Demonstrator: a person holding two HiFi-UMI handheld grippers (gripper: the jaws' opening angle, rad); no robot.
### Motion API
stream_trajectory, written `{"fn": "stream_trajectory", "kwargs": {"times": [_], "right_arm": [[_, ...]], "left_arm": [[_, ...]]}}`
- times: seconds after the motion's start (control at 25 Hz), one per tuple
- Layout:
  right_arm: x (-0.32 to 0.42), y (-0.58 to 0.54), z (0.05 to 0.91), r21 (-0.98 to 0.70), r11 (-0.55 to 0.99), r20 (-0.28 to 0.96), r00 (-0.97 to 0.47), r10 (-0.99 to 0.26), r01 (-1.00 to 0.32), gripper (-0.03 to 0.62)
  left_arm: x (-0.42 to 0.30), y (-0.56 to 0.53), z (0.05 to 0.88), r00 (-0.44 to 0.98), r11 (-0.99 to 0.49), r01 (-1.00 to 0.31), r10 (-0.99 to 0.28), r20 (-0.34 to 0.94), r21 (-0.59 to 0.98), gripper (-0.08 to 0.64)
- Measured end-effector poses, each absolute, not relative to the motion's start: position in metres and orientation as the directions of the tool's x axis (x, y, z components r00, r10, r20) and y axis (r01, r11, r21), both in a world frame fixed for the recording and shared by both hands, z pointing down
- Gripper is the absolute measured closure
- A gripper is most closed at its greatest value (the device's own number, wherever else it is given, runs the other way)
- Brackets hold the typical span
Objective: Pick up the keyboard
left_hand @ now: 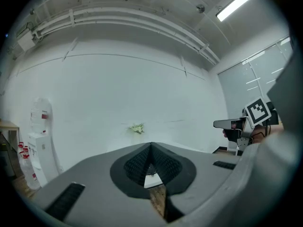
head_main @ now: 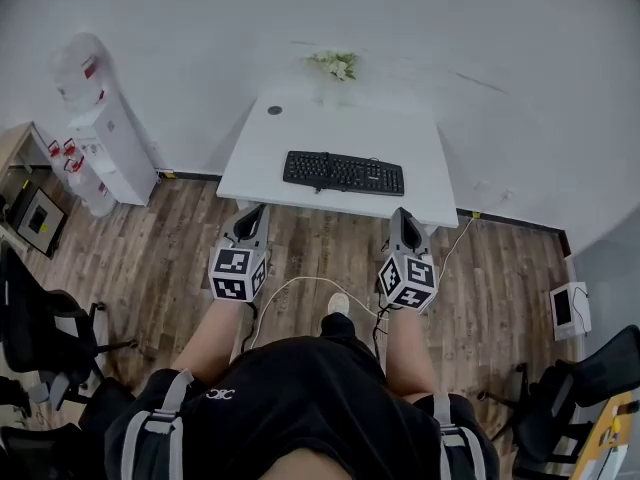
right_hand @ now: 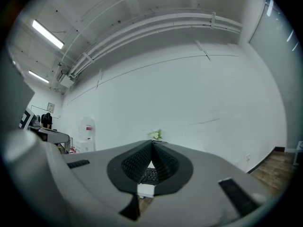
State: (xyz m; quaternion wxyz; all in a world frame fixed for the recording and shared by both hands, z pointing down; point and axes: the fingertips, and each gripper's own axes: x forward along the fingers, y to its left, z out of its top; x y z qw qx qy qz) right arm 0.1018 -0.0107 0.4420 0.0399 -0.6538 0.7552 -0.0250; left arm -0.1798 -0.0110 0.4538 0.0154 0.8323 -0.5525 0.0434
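A black keyboard (head_main: pixel 343 172) lies flat near the front edge of a white table (head_main: pixel 262 154). My left gripper (head_main: pixel 252 215) is held level just short of the table's front left edge, jaws shut with nothing in them. Held the same way, my right gripper (head_main: pixel 405 222) sits before the front right edge, below the keyboard's right end, also shut and empty. Through the right gripper view a sliver of the keyboard (right_hand: pixel 149 175) shows under the meeting pads. The left gripper view shows its shut jaws (left_hand: pixel 150 148) and the table edge (left_hand: pixel 152 180).
White flowers in a vase (head_main: pixel 337 71) stand at the table's back edge, with a small dark disc (head_main: pixel 274 110) at its back left. A water dispenser (head_main: pixel 104 128) stands left of the table. Office chairs (head_main: pixel 40 333) flank me on the wooden floor; a cable (head_main: pixel 300 283) trails below.
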Motion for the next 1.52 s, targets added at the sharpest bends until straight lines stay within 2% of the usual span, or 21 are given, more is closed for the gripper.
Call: {"fn": "stream_trajectory", "kwargs": {"times": [0.6,0.84,1.08,1.52], "right_arm": [[0.170,-0.178,0.469,-0.185,0.146,0.070,-0.161,-0.984,-0.972,0.588],[0.191,-0.260,0.485,-0.201,0.191,0.130,-0.220,-0.967,-0.961,0.588],[0.207,-0.336,0.495,-0.198,0.233,0.170,-0.267,-0.949,-0.952,0.588],[0.214,-0.394,0.523,-0.234,0.218,0.247,-0.275,-0.929,-0.948,0.588]], "left_arm": [[-0.122,-0.172,0.467,0.367,-0.374,-0.927,-0.907,0.205,0.005,0.551],[-0.098,-0.247,0.467,0.348,-0.340,-0.937,-0.911,0.220,0.075,0.551],[-0.085,-0.308,0.475,0.301,-0.292,-0.954,-0.917,0.261,0.071,0.551],[-0.087,-0.370,0.498,0.300,-0.286,-0.954,-0.907,0.296,0.091,0.551]]}}
